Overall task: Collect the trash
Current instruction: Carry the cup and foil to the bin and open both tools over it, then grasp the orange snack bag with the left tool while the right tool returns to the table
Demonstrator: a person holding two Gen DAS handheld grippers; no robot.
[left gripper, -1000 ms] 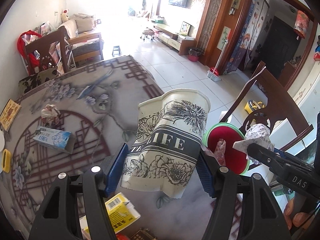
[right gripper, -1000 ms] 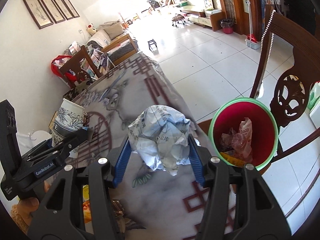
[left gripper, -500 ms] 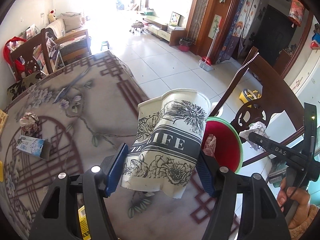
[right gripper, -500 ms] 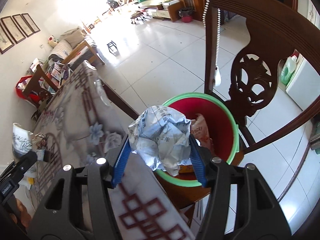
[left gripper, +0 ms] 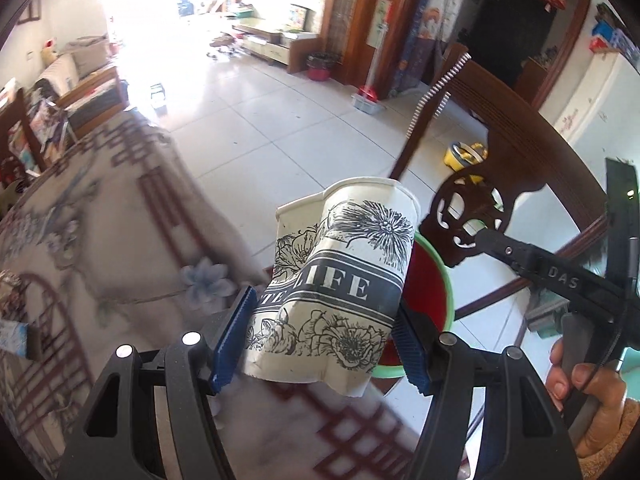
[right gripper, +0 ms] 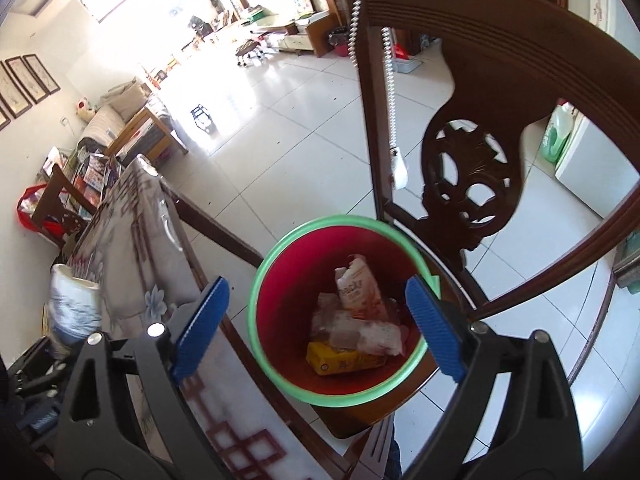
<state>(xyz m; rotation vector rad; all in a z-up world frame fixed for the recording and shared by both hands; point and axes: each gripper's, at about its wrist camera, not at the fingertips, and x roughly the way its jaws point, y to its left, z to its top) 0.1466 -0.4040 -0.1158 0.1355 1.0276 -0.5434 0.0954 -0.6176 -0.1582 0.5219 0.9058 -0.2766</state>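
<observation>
The right tongs (right gripper: 316,326) hang directly over the red bin (right gripper: 276,320) with the green rim, which stands on the seat of a carved wooden chair (right gripper: 500,92) just beside the near edge of the counter (right gripper: 132,248). Their jaws are opening, and nothing lies between the blue pads (right gripper: 200,324); only the bin's interior shows through the gap. Wrappers and a yellow carton (right gripper: 340,360) lie on the bin floor.

The left tongs (left gripper: 324,334) are clamped on a crushed paper cup (left gripper: 340,276) printed with black flowers. The cup sits upright between the pads, dented at its lower wall. It is over the right edge of the counter (left gripper: 100,240), with the bin (left gripper: 428,284) just behind and to its right, partly hidden by the cup.

Step in hand, as judged: deliver the cup to the bin.

1. Clear the right tongs away from the bin mouth first, so the two tools do not meet above the rim.
2. Carry the cup to the right until its whole outline lies inside the green rim. The chair back rises close behind the bin, and a beaded cord (right gripper: 390,92) hangs from it; keep the tool short of both.
3. Part the jaws fully. The cup is light and creased, so it may cling to a pad; a slight downward tilt helps it fall.
4. Release low over the opening, since a light cup could bounce off the rim onto the floor.
</observation>
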